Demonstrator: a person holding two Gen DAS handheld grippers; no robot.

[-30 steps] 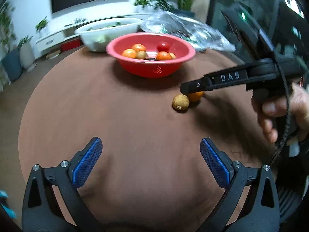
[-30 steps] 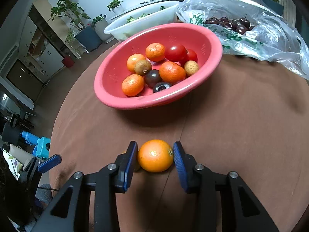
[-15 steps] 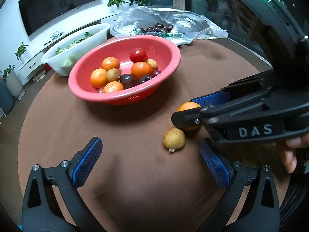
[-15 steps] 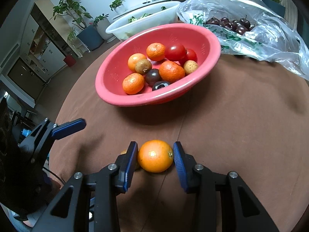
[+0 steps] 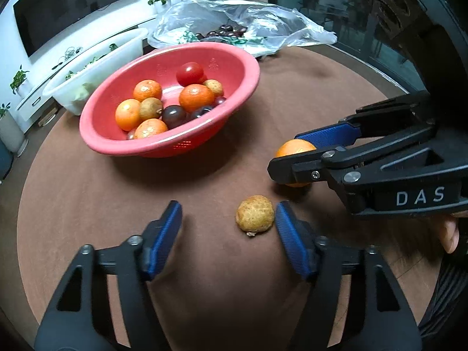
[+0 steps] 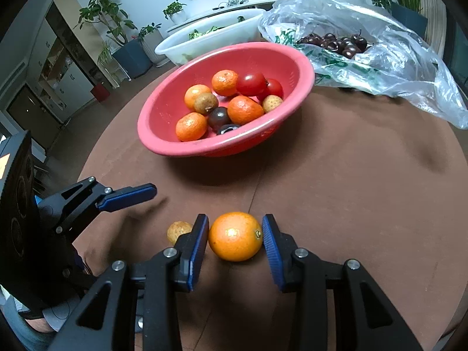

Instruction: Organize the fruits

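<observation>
- Step: pick-up of the last two loose fruits on the worktop point(image 5: 87, 199); rest already in the red bowl point(image 5: 239, 58).
- Left tongs point(image 5: 226, 219): wide apart, low over the worktop, straddling the longan point(image 5: 255, 213). Right pad sits just beside it, maybe touching; left pad well off. No grip yet.
- Right tongs point(image 6: 235, 238): part-closed around the orange point(image 6: 235, 236), pads just beside it either side. Thin gap seems to show on both sides, so not clamped; orange looks to sit on the worktop.
- Longan lies just left of the orange, outside the right tongs' left pad, near but apart.
- Next, left: shift a bit right to centre the longan, squeeze gently (small, round, could roll or pop out), lift, carry to bowl.
- Next, right: close the last bit on the orange, lift, carry forward and left to the bowl, release above the pile.
- Risk: the two tongs work close together, could knock each other or nudge the other fruit.
- Counts, bowl: 4 oranges, 2 tomatoes, 2 longans, about 3 dark plum-like fruits (some half hidden, count unsure).
- Counts, worktop: 1 longan, 1 orange.
- Behind bowl: 1 white tub point(image 6: 210, 33) with greens, left; 1 plastic bag point(image 6: 380, 55) of dark cherries, right, too many to count.
</observation>
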